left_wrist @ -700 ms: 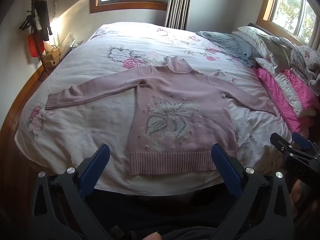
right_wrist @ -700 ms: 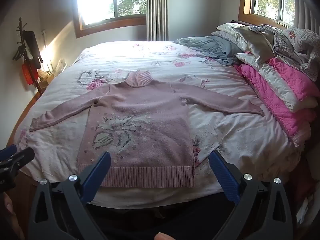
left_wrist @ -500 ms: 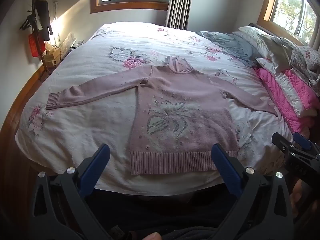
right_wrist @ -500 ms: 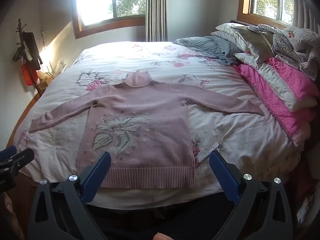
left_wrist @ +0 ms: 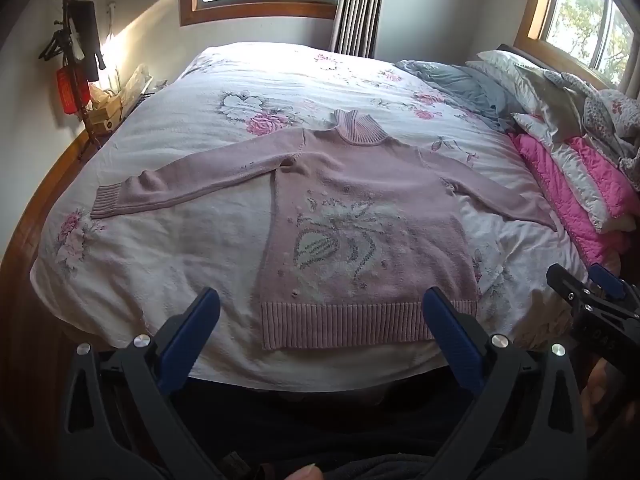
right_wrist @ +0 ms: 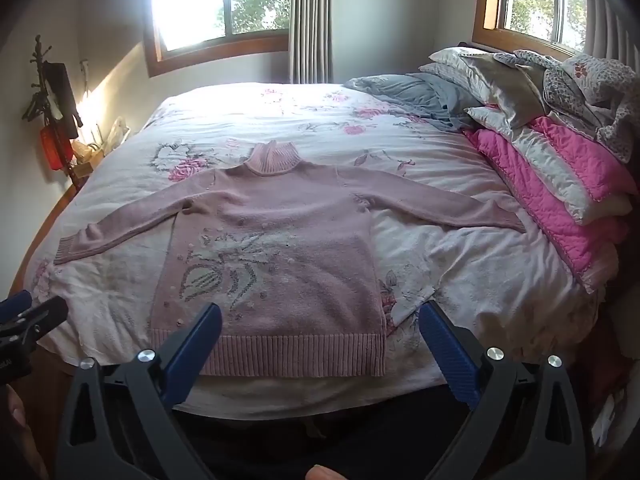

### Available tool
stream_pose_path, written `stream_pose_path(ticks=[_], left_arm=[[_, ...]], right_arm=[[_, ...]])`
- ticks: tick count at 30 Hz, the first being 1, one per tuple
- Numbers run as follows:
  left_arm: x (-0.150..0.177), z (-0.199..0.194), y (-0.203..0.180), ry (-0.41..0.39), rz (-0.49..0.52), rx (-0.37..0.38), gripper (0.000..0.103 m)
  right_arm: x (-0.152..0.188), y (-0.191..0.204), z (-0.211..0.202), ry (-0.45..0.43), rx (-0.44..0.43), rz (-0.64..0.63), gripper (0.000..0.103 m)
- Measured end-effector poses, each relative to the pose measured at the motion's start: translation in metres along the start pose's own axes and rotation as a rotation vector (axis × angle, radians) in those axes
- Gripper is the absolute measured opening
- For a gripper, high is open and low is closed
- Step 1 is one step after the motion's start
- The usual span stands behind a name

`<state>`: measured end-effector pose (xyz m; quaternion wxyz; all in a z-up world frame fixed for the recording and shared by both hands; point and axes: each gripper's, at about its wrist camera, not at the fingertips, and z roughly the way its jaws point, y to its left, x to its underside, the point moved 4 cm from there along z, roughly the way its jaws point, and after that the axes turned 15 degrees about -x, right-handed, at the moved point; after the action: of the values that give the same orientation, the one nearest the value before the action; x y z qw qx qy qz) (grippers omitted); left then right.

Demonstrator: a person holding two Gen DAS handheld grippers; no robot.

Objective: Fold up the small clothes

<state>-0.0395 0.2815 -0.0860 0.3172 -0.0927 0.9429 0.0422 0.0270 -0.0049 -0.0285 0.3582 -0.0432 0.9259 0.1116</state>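
Sweater (left_wrist: 352,216): pink knit w/ turtleneck, lies face-up and flat in the centre of both frames on the floral bedspread (left_wrist: 180,256). Ribbed hem (left_wrist: 360,326) sits at the near bed edge, lower centre of frame, prob. so it's the first thing w/in reach. Collar (left_wrist: 360,130) points toward the upper centre. Both sleeves are spread out wide: one runs to the left-middle of frame, cuff (left_wrist: 106,202) lying flat on the spread; the other angles to the right-middle, its end next to the pink quilt stack (left_wrist: 560,184). That spread-eagle layout looks deliberate, i.e. smoothed so fold lines come out straight.

Left gripper (left_wrist: 318,332) hangs at the bottom of its view, jaws spread wide, nothing btwn them; blue pads frame the hem but are clear of the cloth. Right gripper (right_wrist: 320,344) likewise: jaws wide apart, empty, above the hem's lower edge w/o touching. In the left view the right tool shows at lower right (left_wrist: 592,296); in the right view the left tool shows at lower left (right_wrist: 28,320).

Judgement: no fold done yet; this is the set-up/approach stage. Likely first step is a sleeve or side fold inward, each tool taking its own side. Knit is soft & stretchy, so a pinch on the ribbing should hold better than on the loose body. Pillows (right_wrist: 492,76) and a grey blanket (right_wrist: 420,96) sit upper right, well apart.
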Motion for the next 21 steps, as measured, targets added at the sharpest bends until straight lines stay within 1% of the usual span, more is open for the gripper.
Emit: stream_pose_path(ticks=[21], left_arm=[[-0.0001,0.0006,-0.0041,0.004,0.007,-0.004,0.1]], right_arm=[[-0.0027,-0.0033,0.0025,-0.003,0.007,-0.001,0.099]])
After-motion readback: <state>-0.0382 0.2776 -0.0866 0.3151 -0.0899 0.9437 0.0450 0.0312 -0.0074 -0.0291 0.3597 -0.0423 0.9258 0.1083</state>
